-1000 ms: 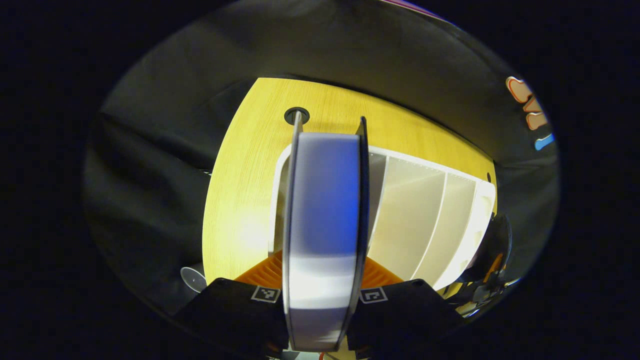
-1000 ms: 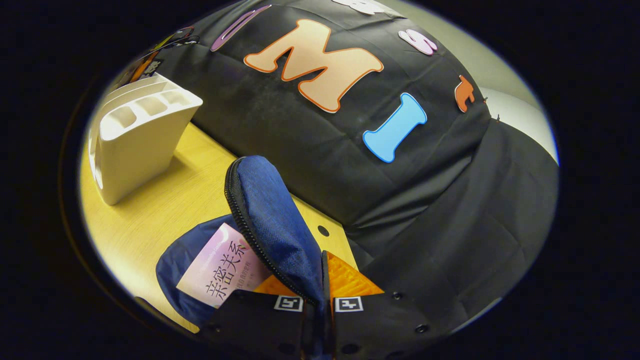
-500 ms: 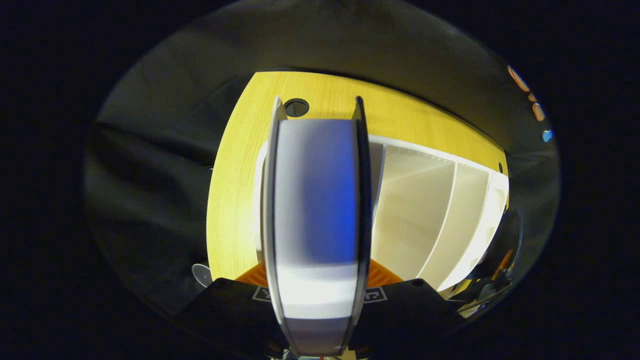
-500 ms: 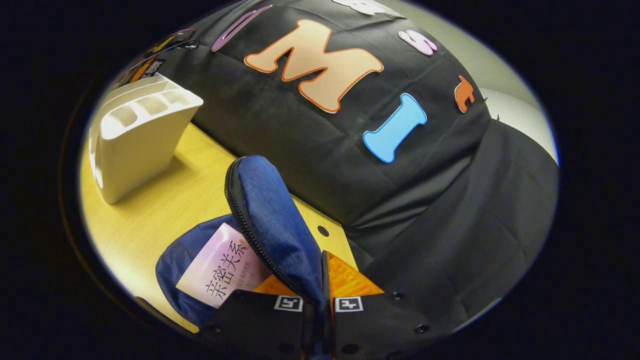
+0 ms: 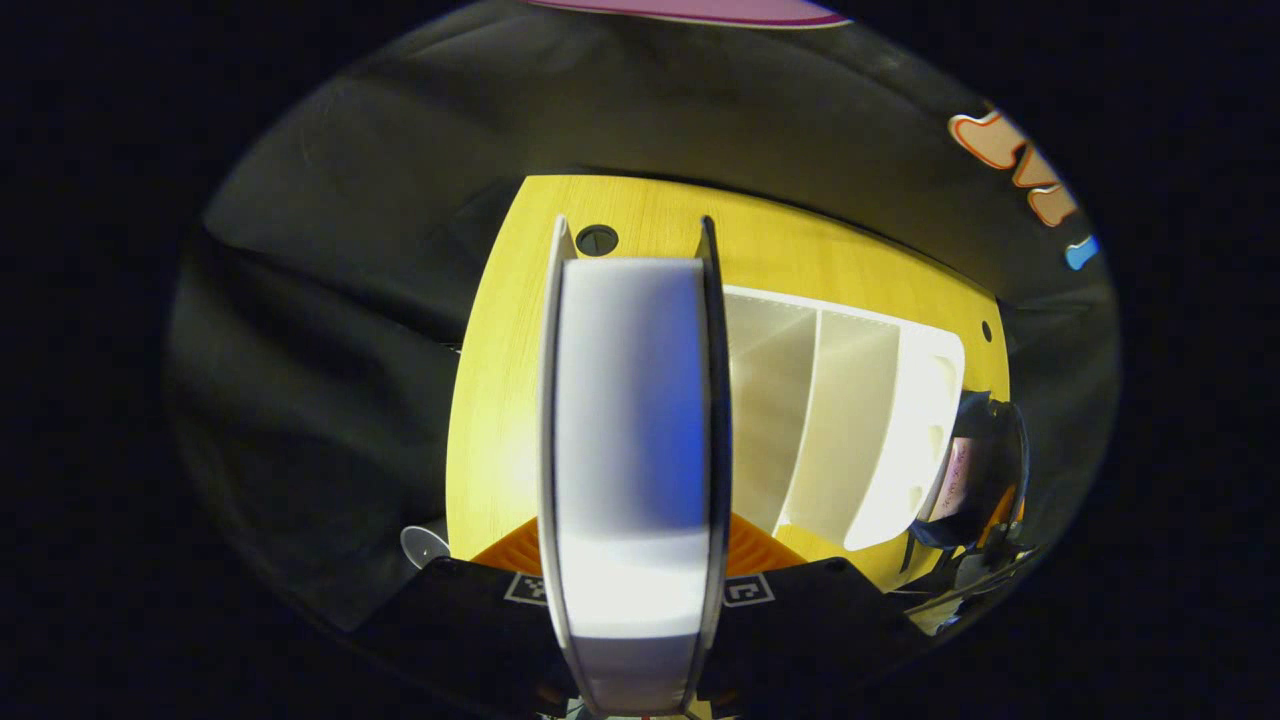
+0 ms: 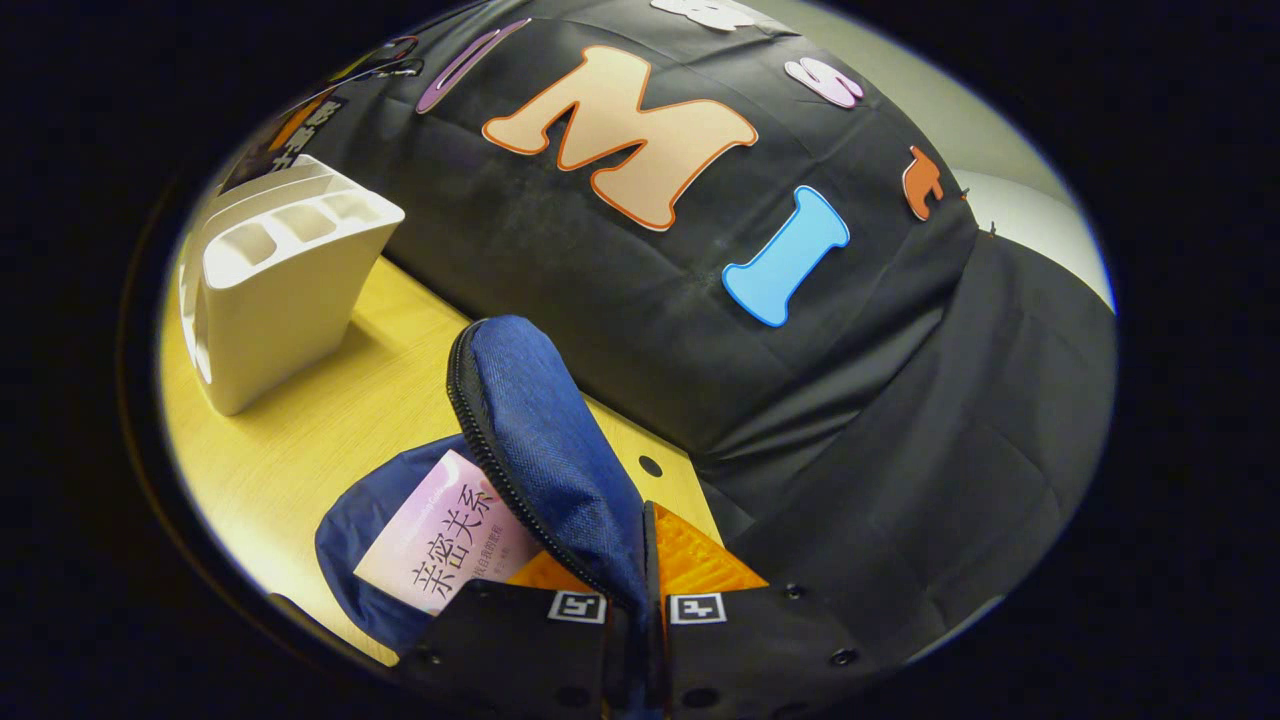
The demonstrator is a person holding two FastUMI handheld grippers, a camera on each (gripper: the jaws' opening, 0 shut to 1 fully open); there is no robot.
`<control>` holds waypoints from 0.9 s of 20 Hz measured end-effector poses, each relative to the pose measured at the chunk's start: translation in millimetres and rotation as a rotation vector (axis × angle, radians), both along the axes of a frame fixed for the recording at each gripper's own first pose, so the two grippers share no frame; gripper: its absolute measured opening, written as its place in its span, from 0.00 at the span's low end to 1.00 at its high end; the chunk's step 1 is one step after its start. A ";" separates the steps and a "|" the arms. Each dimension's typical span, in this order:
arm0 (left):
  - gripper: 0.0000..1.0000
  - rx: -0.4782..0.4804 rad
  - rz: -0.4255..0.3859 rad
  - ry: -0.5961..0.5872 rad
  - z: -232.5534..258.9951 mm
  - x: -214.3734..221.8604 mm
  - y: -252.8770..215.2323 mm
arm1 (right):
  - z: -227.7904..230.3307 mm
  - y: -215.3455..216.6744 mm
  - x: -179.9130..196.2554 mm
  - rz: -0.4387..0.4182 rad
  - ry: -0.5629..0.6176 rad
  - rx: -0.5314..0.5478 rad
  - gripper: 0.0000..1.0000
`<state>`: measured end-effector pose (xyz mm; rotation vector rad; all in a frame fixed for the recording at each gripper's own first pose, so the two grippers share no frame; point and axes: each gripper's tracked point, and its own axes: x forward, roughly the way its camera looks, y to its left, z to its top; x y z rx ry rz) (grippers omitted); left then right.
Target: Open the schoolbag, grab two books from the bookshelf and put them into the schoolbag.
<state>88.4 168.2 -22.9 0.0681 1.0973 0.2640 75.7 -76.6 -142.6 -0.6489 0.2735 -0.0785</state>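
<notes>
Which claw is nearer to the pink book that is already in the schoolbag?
Right. The right claw holds the schoolbag flap beside the pink book; the left claw is by the bookshelf.

Left gripper (image 5: 632,560) clamps a book — right gripper (image 6: 640,590) pinches the schoolbag flap.

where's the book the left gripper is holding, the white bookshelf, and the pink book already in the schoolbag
held book (image 5: 630,430): left gripper view, on its page edge facing the camera
white bookshelf (image 6: 285,290): right gripper view, on its outer side wall
pink book (image 6: 450,545): right gripper view, on its cover, inside the blue schoolbag (image 6: 545,440)
</notes>
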 end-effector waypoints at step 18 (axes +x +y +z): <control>0.41 -0.092 -0.067 -0.206 82.3 -73.0 -132.6 | 8.7 -12.3 -0.8 0.045 -0.010 0.081 0.07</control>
